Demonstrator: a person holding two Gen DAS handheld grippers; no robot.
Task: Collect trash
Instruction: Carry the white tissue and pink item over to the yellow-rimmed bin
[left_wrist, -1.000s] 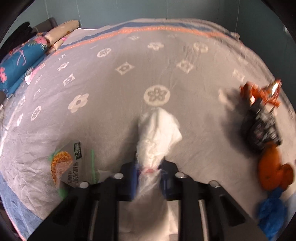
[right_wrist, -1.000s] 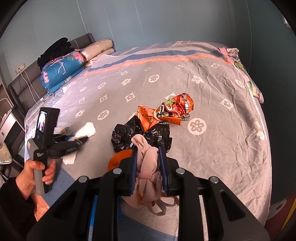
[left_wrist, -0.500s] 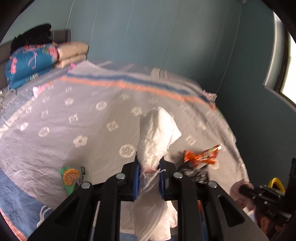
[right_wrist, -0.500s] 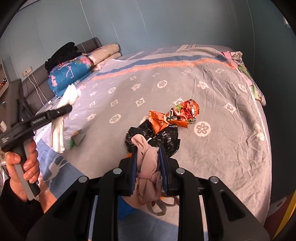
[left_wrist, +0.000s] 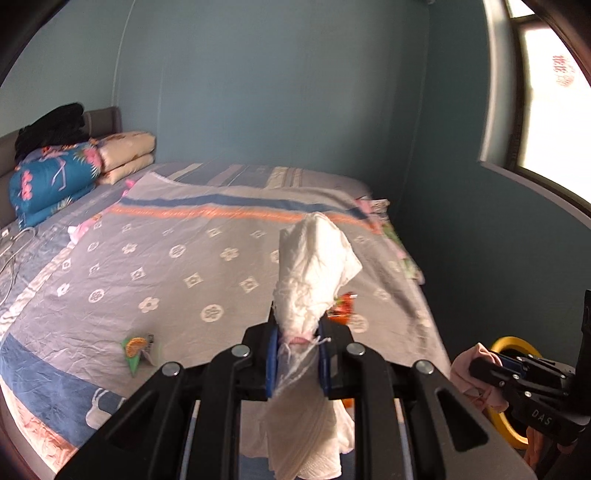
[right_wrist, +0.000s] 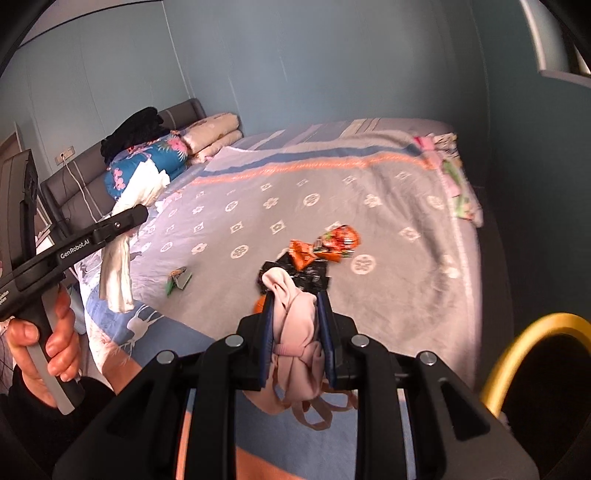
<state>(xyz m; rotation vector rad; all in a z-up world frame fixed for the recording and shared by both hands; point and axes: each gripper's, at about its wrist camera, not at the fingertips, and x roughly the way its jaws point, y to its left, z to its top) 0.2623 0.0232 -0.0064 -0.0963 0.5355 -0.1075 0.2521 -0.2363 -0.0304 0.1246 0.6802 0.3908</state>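
Both tongs are up off the bed (left_wrist: 221, 236) now: left gripper (left_wrist: 297, 363) clamping white tissue (left_wrist: 314, 266), right gripper (right_wrist: 297, 338) pinching pink cloth (right_wrist: 295, 314), swinging toward the yellow-rimmed bin (right_wrist: 532, 332).

Dim teal room, overexposed window (left_wrist: 554, 110) glare at right, fisheye-curved dark corners, slight motion blur.

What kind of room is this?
A bedroom, most likely: a large bed with a patterned cover fills it, folded quilts are stacked at a padded headboard, and a window is set in the blue wall.
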